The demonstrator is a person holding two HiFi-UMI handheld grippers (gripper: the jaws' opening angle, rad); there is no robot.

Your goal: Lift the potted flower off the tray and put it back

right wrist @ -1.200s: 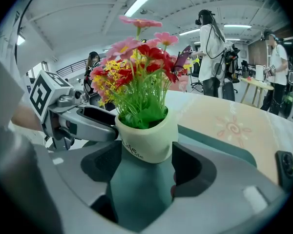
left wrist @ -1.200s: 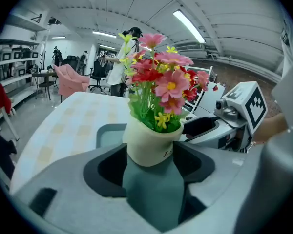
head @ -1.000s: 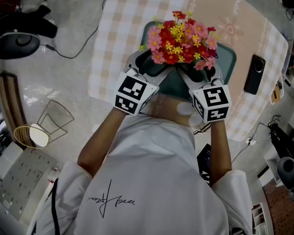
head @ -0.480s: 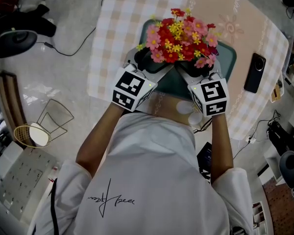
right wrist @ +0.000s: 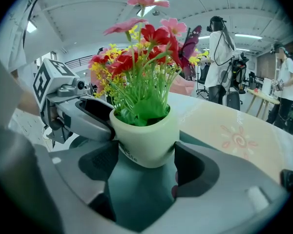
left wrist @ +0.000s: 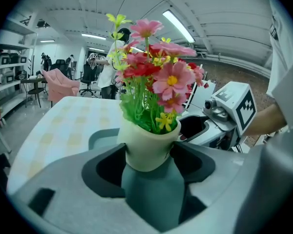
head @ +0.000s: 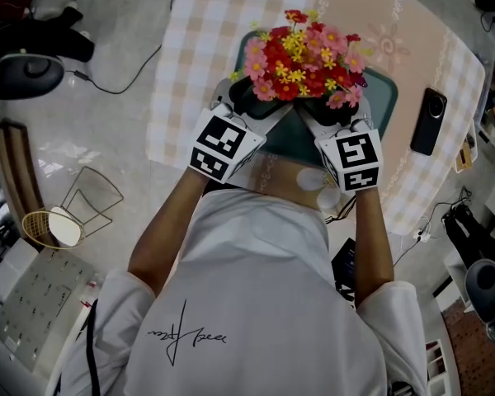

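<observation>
Table carries a beige-and-white checked cloth (head: 190, 56) with a sun motif (head: 388, 44) printed on the far right part. Black phone (head: 429, 122) lies flat near the right edge. On the floor left of the table: black cable (head: 153, 58), wire basket (head: 93, 198), white perforated panel (head: 33, 299). In the background: pink armchair (left wrist: 58, 84), shelving (left wrist: 5, 67), ceiling strip lights (left wrist: 178, 26), a standing person (right wrist: 219, 57), another by a desk (right wrist: 287, 82).
</observation>
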